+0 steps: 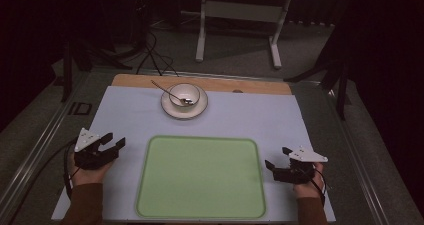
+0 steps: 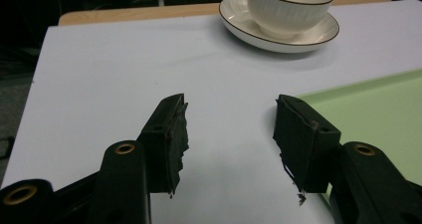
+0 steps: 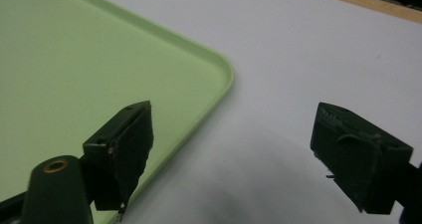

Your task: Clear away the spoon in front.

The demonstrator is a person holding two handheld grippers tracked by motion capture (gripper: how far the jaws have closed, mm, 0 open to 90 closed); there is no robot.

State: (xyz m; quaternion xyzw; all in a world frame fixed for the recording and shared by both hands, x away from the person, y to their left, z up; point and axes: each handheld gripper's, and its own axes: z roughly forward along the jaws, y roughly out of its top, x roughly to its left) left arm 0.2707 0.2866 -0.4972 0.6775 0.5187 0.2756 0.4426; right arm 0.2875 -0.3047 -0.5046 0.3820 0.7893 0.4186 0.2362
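From above, I see a pale blue mat covering the wooden table (image 1: 150, 81), with a flat light-green rectangular plastic tray (image 1: 201, 177) lying empty at the near centre. My left hand-held gripper (image 1: 113, 139) rests on the mat just beside the tray's left edge, its jaws spread wide with nothing between them; the left gripper view shows bare mat in the gap and the tray's corner (image 2: 378, 104) next to the right-hand jaw. My right hand-held gripper (image 1: 278, 156) sits near the tray's right edge, jaws likewise spread apart and empty; in the right gripper view the tray's rounded rim (image 3: 219, 84) runs between them. Beyond the tray, near the table's far edge, a white ribbed ceramic bowl with a dark rim (image 1: 184, 94) stands on a matching white saucer (image 1: 170, 110), and a slim metal spoon (image 1: 170, 93) lies in the bowl, its handle leaning out to the left.
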